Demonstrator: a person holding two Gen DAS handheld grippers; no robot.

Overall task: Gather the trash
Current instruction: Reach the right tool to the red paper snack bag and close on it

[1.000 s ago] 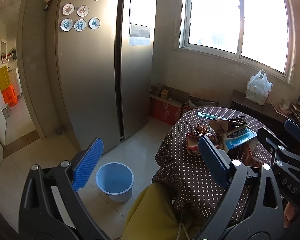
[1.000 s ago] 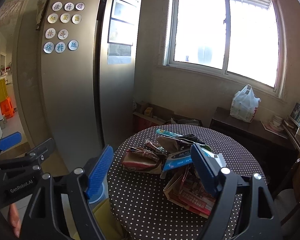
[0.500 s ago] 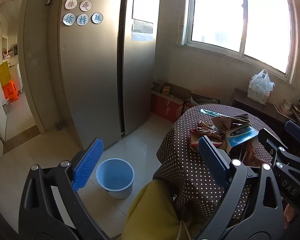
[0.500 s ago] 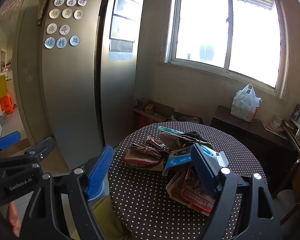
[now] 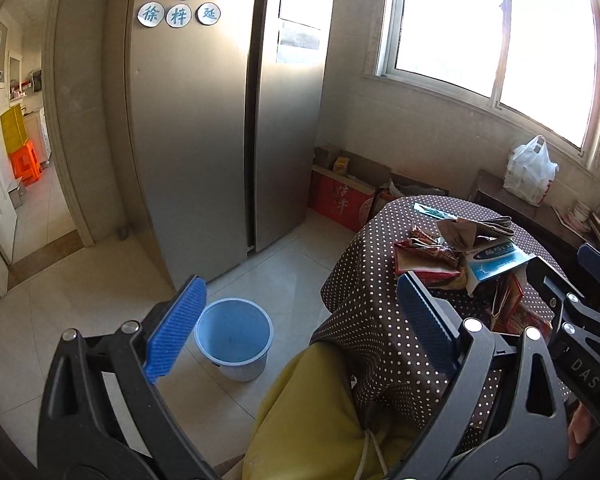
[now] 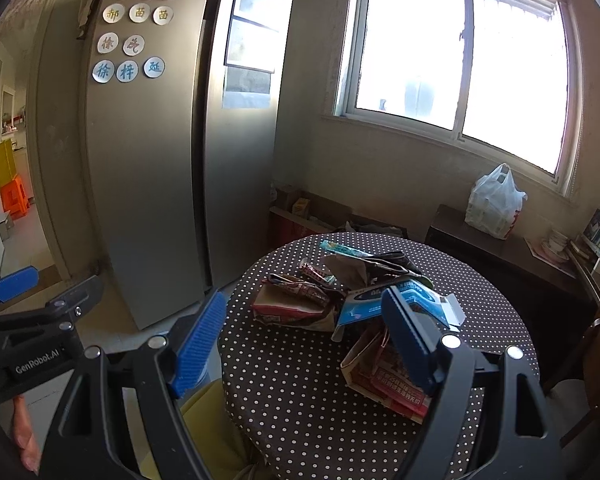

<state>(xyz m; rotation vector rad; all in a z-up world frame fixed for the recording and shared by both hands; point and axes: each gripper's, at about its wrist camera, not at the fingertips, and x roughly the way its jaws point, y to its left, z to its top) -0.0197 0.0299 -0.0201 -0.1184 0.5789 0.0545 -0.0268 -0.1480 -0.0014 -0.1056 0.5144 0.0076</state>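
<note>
— We see the fridge (image 6: 180, 152) as brushed metal, smooth, with a soft sheen. Beside it, the floor (image 5: 80, 288) is glossy pale tile.

— We agree. Near the fridge, the bucket (image 5: 233, 338) looks like smooth blue plastic. The tablecloth (image 6: 300, 380) past the fridge looks a matt brown cloth with white dots.

— On that cloth we see trash (image 6: 340, 304): creased paper and printed cardboard, some wrappers shiny.

— And the left gripper (image 5: 300, 332) and right gripper (image 6: 300, 340): matt black plastic, with ribbed blue pads (image 6: 198, 340). Farther from the fridge we see a thin white plastic bag (image 6: 494, 204), crinkled, on dark wood.
</note>
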